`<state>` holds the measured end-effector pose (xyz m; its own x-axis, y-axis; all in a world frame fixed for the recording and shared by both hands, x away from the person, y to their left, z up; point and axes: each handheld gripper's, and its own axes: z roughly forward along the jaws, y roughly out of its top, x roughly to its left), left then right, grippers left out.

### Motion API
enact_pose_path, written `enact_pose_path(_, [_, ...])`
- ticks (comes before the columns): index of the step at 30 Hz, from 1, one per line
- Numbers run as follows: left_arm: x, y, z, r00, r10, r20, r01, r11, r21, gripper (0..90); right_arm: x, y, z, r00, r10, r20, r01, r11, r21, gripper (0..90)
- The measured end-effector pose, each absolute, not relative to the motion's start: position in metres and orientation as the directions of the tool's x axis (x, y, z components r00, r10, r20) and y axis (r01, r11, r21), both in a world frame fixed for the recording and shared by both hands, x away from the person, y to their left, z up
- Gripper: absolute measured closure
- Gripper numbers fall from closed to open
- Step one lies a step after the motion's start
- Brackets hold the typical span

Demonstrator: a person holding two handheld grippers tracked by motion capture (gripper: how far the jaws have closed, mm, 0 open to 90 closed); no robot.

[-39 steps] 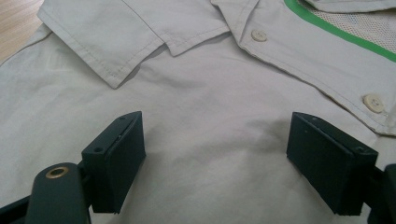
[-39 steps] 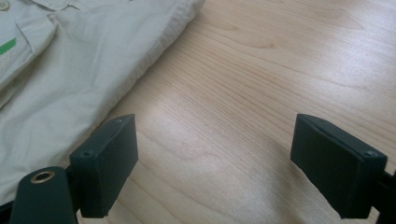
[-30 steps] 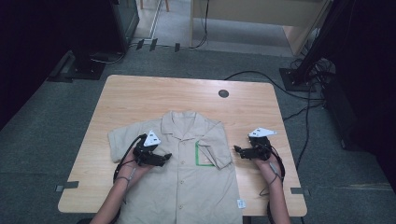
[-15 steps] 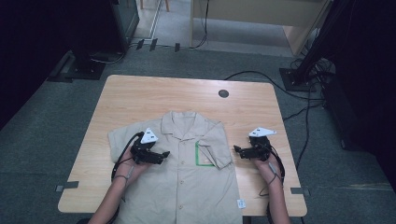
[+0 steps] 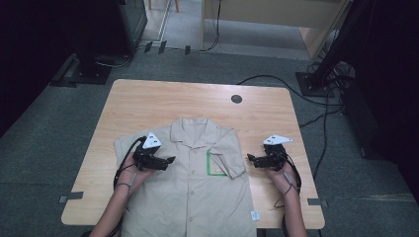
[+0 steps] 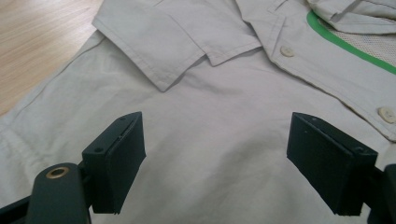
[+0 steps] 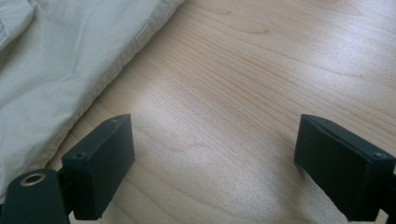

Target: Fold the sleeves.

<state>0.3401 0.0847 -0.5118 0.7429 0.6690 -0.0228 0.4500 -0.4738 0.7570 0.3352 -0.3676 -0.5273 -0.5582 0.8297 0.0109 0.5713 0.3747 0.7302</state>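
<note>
A beige short-sleeved shirt (image 5: 195,192) lies flat and buttoned on the wooden table (image 5: 163,103), collar (image 5: 197,126) toward the far side. One sleeve (image 5: 232,158) is folded in over the green-edged chest pocket (image 5: 215,165). My left gripper (image 5: 170,160) is open just above the shirt's chest, near its other sleeve. In the left gripper view its jaws stand wide apart (image 6: 215,163) over plain cloth, with the collar (image 6: 187,42) and a button (image 6: 286,51) ahead. My right gripper (image 5: 249,158) is open over bare wood (image 7: 215,168) beside the shirt's edge (image 7: 93,79).
A round cable grommet (image 5: 236,98) sits in the table's far side. A small white tag (image 5: 255,215) lies at the shirt's hem. Cables (image 5: 276,81) run over the grey carpet behind the table, and a dark stand (image 5: 94,69) is at the far left.
The left gripper has drifted slightly left and away over the shirt. The right gripper has barely moved. Both jaws stay apart and the shirt lies as before.
</note>
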Motion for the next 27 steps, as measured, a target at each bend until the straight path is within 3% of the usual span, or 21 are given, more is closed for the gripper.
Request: enact_pose_path(27, [0.355,0.116,-0.505,0.723,0.691,0.005,0.44,-0.466,0.768,19.5,0.332,-0.366,-0.527,-0.517,0.856,0.009,0.588,0.347,0.731,11.6])
